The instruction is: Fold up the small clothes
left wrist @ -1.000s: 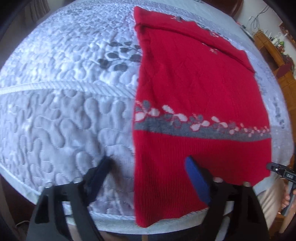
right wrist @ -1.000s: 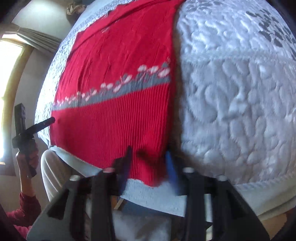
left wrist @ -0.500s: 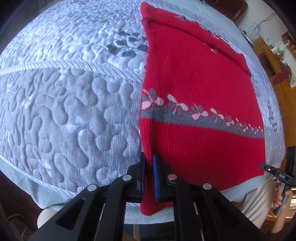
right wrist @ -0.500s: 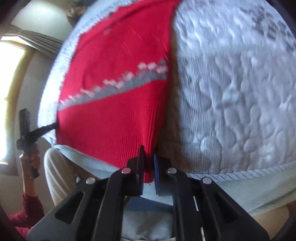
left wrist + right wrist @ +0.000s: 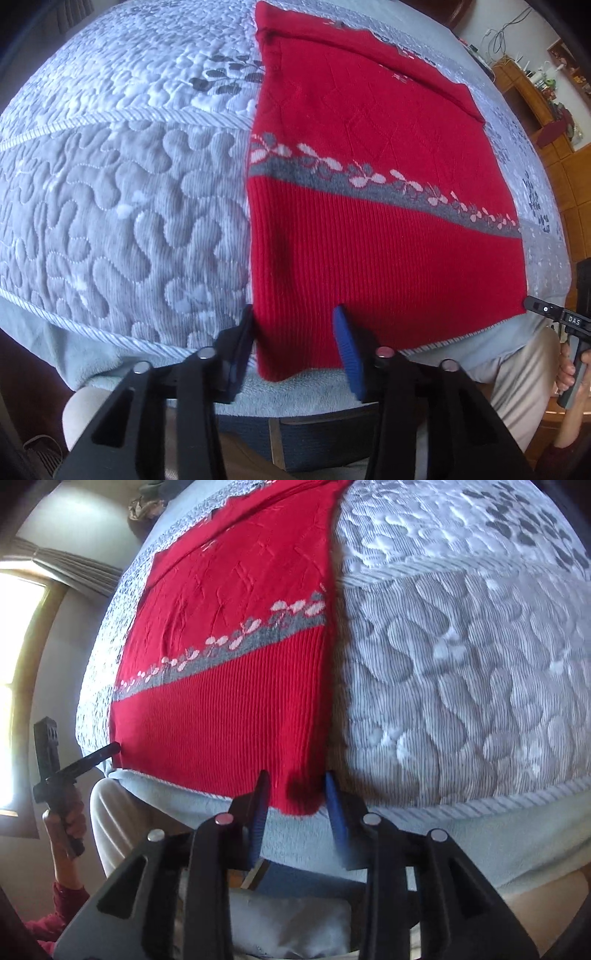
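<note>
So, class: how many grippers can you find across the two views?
2. The left gripper is at the sweater's near left corner, the right gripper at its near right corner. Both are opening.

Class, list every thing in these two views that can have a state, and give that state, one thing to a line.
Sweater: flat on the quilt, sleeves folded in, hem at the near edge.
Quilt: spread smooth under the sweater.
Left tongs: opening, pads either side of the hem's left corner, not pinching it.
Right tongs: opening, pads astride the hem's right corner, not pinching it.
</note>
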`<state>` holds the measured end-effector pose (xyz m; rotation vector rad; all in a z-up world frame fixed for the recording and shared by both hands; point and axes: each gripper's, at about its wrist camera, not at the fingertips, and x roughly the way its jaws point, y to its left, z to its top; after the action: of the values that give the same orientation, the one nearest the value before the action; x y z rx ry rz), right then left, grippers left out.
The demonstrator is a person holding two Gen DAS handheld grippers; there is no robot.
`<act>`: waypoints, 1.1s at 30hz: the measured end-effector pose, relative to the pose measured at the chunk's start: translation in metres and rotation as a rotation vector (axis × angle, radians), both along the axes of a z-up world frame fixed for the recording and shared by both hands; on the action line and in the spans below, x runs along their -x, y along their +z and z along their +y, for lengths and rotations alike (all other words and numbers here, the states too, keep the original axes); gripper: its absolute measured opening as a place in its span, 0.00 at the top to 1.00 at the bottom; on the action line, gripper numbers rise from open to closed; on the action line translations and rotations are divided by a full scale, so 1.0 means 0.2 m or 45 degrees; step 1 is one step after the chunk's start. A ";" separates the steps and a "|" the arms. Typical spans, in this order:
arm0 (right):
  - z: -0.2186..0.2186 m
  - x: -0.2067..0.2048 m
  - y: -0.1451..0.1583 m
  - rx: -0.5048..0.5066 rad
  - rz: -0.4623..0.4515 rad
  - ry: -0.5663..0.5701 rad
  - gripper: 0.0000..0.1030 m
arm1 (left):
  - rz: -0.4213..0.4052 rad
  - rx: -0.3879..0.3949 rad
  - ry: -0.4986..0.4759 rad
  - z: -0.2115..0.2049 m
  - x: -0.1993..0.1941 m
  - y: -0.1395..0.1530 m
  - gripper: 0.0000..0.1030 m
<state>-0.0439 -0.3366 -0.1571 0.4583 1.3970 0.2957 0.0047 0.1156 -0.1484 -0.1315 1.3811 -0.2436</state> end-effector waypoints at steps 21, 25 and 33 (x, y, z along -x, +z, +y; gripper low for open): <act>-0.16 -0.33 0.22 -0.217 -0.118 -0.079 0.94 | -0.040 0.261 0.169 0.19 -0.28 0.20 0.92; -0.14 -0.50 0.21 -0.175 -0.097 -0.074 0.94 | -0.027 0.270 0.207 0.19 -0.46 0.16 0.92; -0.11 -0.77 0.07 -0.072 -0.014 -0.062 0.91 | 0.026 0.245 0.235 0.12 -0.74 0.00 0.88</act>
<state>0.1099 -0.3582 -0.1426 0.5359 1.3677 0.2987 0.1526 0.1392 -0.1479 -0.4202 1.3547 -0.2204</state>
